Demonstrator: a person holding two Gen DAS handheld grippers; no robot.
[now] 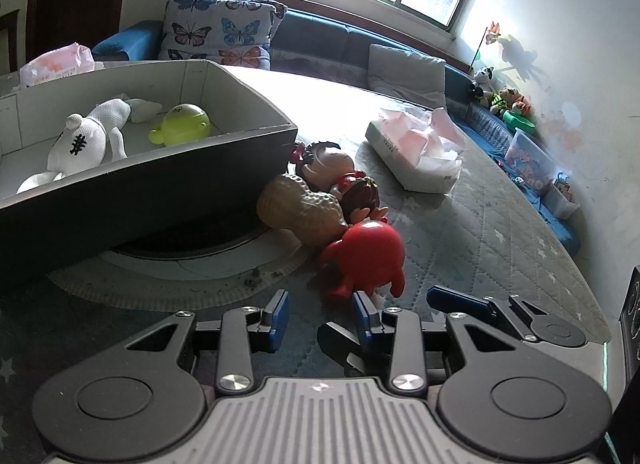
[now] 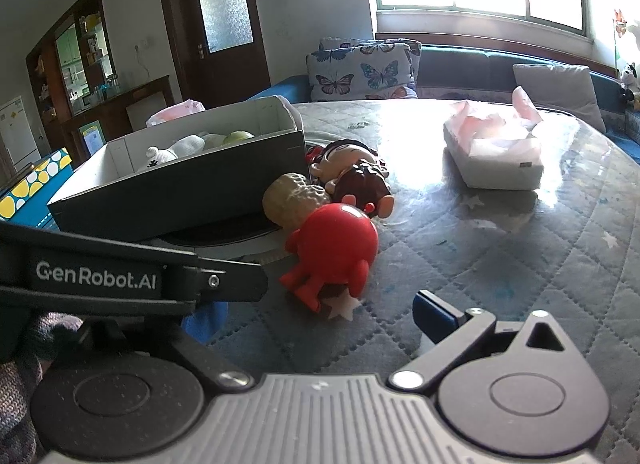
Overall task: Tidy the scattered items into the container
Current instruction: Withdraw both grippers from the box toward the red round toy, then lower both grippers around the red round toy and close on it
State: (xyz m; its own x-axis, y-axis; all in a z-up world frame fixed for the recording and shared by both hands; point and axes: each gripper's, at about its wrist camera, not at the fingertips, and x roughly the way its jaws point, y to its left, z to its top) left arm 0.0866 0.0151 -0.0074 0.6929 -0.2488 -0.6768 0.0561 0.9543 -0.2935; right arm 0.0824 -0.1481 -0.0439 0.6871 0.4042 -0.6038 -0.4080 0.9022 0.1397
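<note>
Box (image 1: 172, 167) with white plush (image 1: 86, 139) and yellow-green toy (image 1: 182, 123) inside.

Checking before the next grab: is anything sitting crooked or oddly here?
Yes. The grey box is tilted, its near edge propped on a round disc underneath. Dark crumbs lie scattered by the disc.

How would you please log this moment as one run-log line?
phase: approach | left gripper: open, empty, near red toy | right gripper: open, empty | box: holds white plush, green toy | outside: peanut toy, doll
</note>
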